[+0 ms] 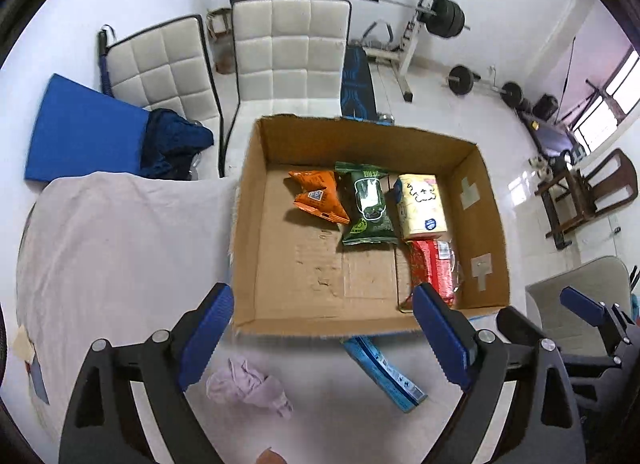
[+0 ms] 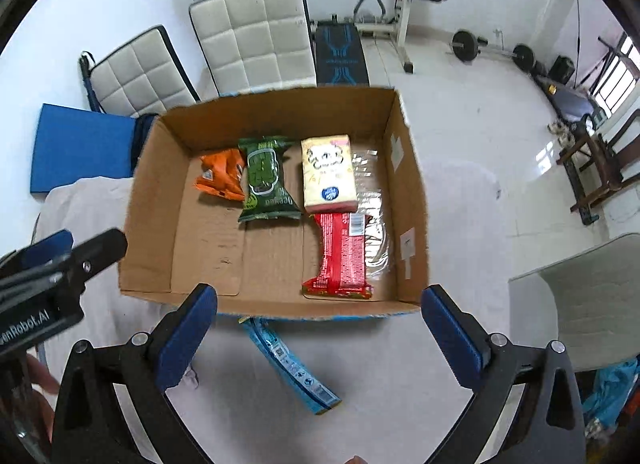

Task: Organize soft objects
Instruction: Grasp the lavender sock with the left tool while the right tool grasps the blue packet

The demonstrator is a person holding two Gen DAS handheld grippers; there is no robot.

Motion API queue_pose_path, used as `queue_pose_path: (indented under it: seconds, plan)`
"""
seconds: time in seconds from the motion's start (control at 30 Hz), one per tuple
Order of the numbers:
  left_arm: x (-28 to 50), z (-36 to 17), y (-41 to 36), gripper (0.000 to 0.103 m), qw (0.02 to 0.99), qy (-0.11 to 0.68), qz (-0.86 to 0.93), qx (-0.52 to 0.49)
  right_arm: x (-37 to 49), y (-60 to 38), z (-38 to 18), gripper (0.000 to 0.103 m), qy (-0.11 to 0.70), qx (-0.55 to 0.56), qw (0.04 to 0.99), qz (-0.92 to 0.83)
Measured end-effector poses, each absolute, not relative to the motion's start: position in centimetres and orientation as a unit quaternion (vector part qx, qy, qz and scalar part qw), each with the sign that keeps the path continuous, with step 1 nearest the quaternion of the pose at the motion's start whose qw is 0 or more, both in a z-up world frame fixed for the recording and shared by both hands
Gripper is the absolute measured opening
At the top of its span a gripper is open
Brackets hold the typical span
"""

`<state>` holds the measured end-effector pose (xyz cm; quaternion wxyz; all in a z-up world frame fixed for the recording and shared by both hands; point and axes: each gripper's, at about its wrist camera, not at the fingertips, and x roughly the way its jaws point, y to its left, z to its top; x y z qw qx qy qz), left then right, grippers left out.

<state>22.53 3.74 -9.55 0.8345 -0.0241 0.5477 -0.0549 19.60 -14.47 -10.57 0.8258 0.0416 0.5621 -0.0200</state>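
Note:
An open cardboard box (image 1: 248, 248) (image 2: 156, 200) sits on a white-covered table. Inside lie an orange packet (image 1: 318, 196) (image 2: 222, 176), a green packet (image 1: 368, 204) (image 2: 266, 180), a cream tissue pack (image 1: 420, 204) (image 2: 328, 172) and a red packet (image 1: 434, 268) (image 2: 344, 256). A blue packet (image 1: 384, 374) (image 2: 290, 364) lies on the table in front of the box, and a crumpled lilac cloth (image 1: 248, 386) sits to its left. My left gripper (image 1: 324, 338) hangs open above the box's near wall, empty. My right gripper (image 2: 320, 338) is open too, with nothing between its fingers.
Two white padded chairs (image 1: 288, 52) stand behind the table, with a blue mat (image 1: 84, 132) and dark blue cloth (image 1: 176, 144) at the left. Gym weights and a bench fill the back. A grey chair (image 2: 588, 296) stands at the right.

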Motion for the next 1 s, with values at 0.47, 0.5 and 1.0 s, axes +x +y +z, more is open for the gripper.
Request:
queue_pose_path:
  seconds: [0.47,0.5,1.0]
  plan:
    - [16.6,-8.4,5.9,0.092,0.836,0.545,-0.003,-0.061,14.1,-14.4,-7.6,0.103,0.558,0.042,0.828,0.012]
    - [16.5,-9.4,6.2,0.092,0.829,0.556,0.003,-0.063,14.0,-14.3,-8.4,0.103,0.569,0.037,0.821,0.015]
    - [17.1,-26.2,9.7,0.092,0.699,0.705,0.039,-0.110,14.8,-10.9,-25.0,0.103,0.707,-0.003,0.706,0.041]
